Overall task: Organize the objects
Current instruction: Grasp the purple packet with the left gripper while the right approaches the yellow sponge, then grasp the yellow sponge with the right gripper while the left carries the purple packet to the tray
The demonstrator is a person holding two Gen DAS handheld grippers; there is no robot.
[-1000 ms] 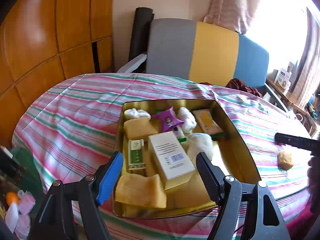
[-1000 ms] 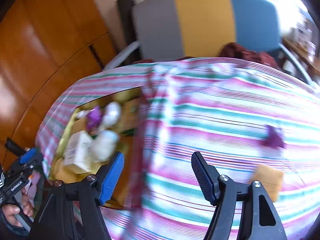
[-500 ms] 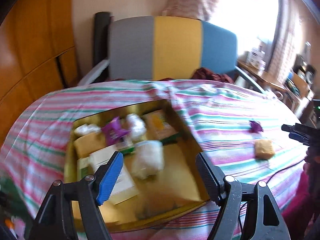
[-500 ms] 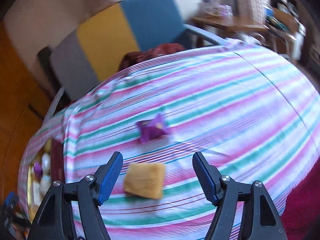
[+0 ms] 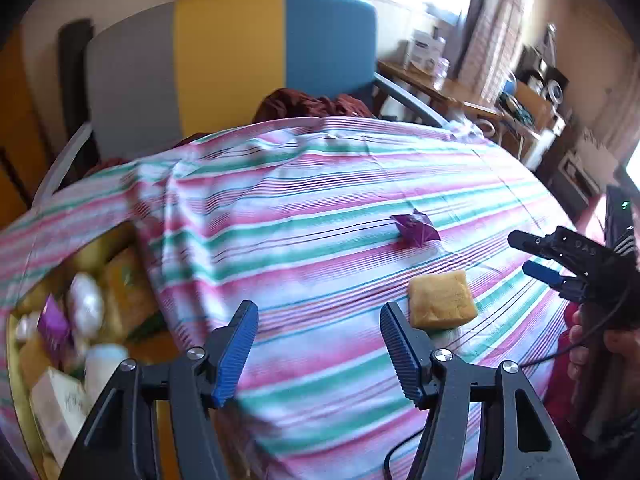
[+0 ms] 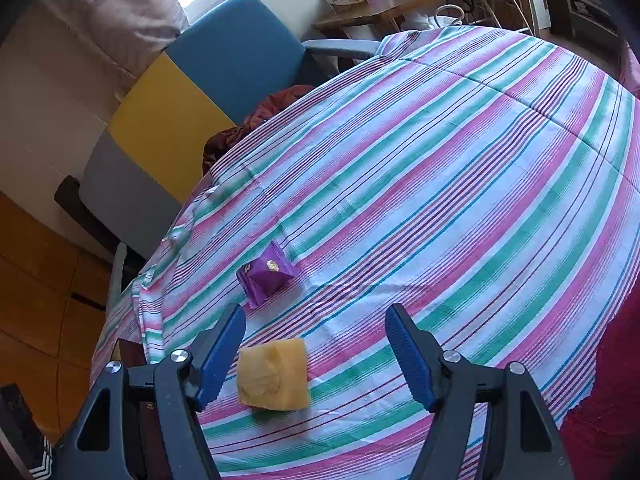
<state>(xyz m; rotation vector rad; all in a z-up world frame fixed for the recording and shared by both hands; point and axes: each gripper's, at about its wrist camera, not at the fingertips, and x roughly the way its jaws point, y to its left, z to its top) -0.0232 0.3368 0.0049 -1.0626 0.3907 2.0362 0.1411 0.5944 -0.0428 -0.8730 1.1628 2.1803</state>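
Observation:
A yellow sponge-like block [image 5: 442, 300] [image 6: 274, 374] lies on the striped tablecloth [image 5: 304, 240] near its front edge. A purple wrapped packet [image 5: 416, 229] [image 6: 266, 272] lies just beyond it. My left gripper [image 5: 318, 350] hovers over bare cloth left of the block; its jaws are closing with nothing between them. My right gripper [image 6: 316, 356] stands open above the block, which sits between the fingers near the left one, untouched. In the left wrist view the right gripper [image 5: 536, 256] comes in from the right. A gold tray [image 5: 24, 420] with several packed items sits at far left.
A grey, yellow and blue chair [image 5: 224, 60] stands behind the table with dark red cloth [image 5: 312, 104] on its seat. A wooden side table [image 6: 384, 8] with boxes is at the back right. Wooden panels [image 6: 36, 300] lie to the left.
Both views swung right, away from the tray toward the block and packet. The left gripper's jaws narrowed. The right gripper rolled and settled over the yellow block.

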